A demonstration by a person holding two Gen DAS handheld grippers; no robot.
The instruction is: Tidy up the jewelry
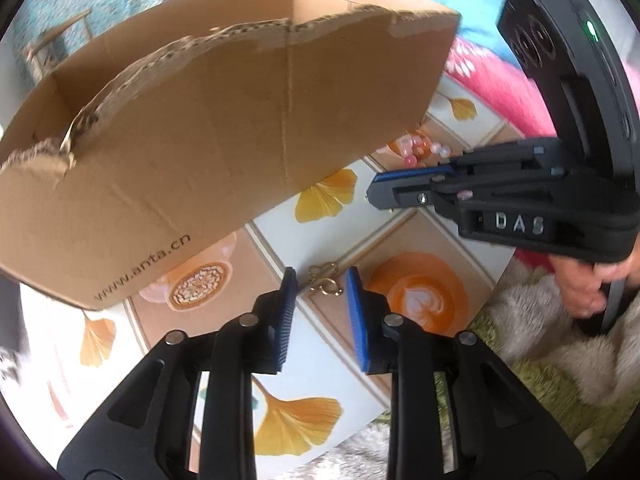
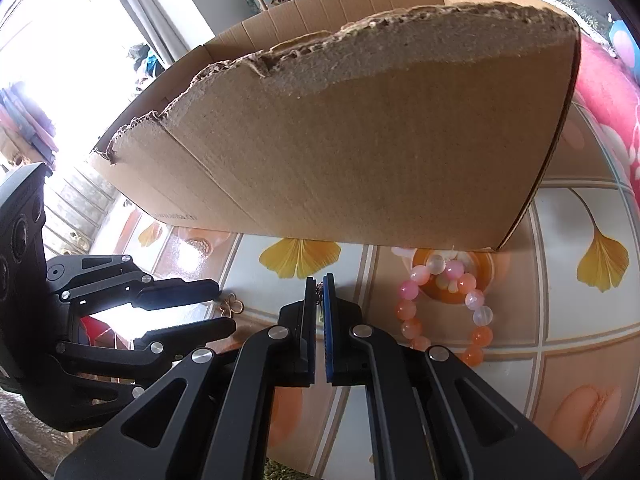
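A torn-rimmed cardboard box [image 1: 224, 140] stands on the patterned tablecloth [image 1: 320, 364]; its inside is hidden from both cameras. Near the box's corner a pink and orange bead bracelet [image 2: 476, 304] lies on the cloth. The left gripper [image 1: 320, 280] hangs released around a small gold clover chain [image 1: 324, 280]. The right gripper [image 2: 319, 284] is clenched on a thin chain [image 2: 319, 292]
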